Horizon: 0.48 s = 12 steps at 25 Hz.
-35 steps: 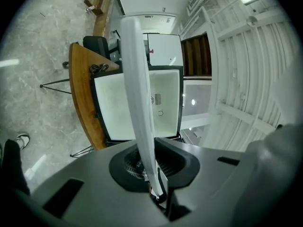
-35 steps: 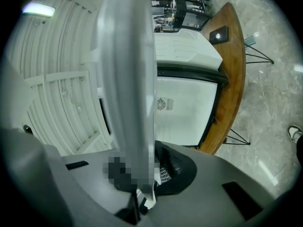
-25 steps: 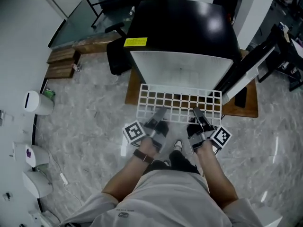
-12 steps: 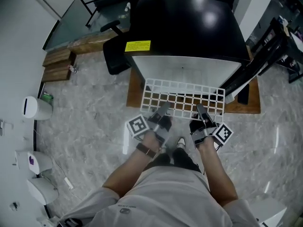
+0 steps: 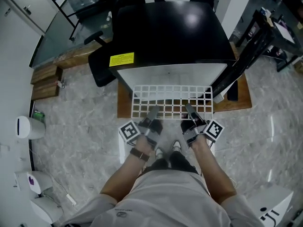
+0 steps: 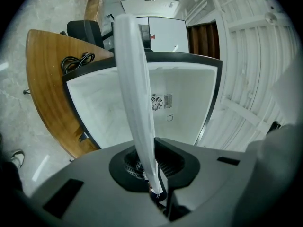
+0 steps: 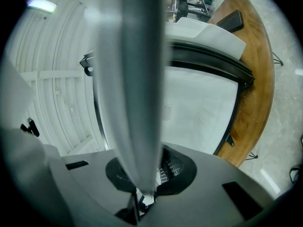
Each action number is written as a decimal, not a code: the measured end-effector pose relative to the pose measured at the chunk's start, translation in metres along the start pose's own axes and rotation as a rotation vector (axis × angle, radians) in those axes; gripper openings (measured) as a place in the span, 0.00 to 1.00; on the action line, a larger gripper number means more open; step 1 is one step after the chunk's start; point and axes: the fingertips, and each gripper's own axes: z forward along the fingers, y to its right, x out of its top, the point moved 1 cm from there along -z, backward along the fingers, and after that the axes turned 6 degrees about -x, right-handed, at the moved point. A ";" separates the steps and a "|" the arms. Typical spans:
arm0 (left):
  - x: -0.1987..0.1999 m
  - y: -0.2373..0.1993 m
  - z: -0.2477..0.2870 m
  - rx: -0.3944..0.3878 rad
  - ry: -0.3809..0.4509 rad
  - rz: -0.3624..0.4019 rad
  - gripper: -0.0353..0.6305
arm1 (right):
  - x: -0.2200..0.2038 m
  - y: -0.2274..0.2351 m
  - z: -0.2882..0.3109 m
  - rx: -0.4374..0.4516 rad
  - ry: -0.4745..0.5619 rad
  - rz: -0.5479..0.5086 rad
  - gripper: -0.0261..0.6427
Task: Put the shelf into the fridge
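A white wire-grid shelf point(image 5: 171, 101) is held level in front of the open black mini fridge point(image 5: 170, 37), its far edge at the mouth of the white interior point(image 5: 168, 74). My left gripper point(image 5: 152, 114) is shut on the shelf's near edge at the left; my right gripper point(image 5: 191, 112) is shut on it at the right. In the left gripper view the shelf point(image 6: 135, 98) shows edge-on as a white bar between the jaws, with the fridge's back wall and fan point(image 6: 161, 101) beyond. In the right gripper view the shelf point(image 7: 132, 89) is again edge-on and blurred.
The fridge stands on a low wooden board point(image 5: 124, 103) on a marble floor. Its open door point(image 5: 239, 60) swings out to the right. A black chair point(image 5: 102, 65) is at the left of the fridge, white bins point(image 5: 29, 126) further left. The person's feet point(image 5: 166, 150) are just behind the grippers.
The shelf and both grippers have moved forward toward the fridge; the shelf's far edge now reaches the opening. The head camera has shifted with the person.
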 end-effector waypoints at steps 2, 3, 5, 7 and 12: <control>-0.001 -0.002 0.000 0.007 -0.003 -0.004 0.09 | 0.001 0.001 -0.001 -0.001 -0.005 0.006 0.11; -0.002 0.000 0.001 0.001 -0.004 -0.008 0.09 | 0.001 0.001 -0.001 0.000 -0.007 0.008 0.11; -0.002 0.002 0.002 -0.008 -0.004 -0.016 0.09 | 0.002 0.002 0.000 0.002 -0.012 0.008 0.11; -0.001 -0.003 0.000 0.004 -0.006 -0.015 0.09 | 0.003 0.004 0.002 0.002 -0.020 0.012 0.11; -0.003 0.002 0.003 -0.017 -0.004 -0.023 0.09 | 0.005 0.007 0.004 0.013 -0.035 0.016 0.11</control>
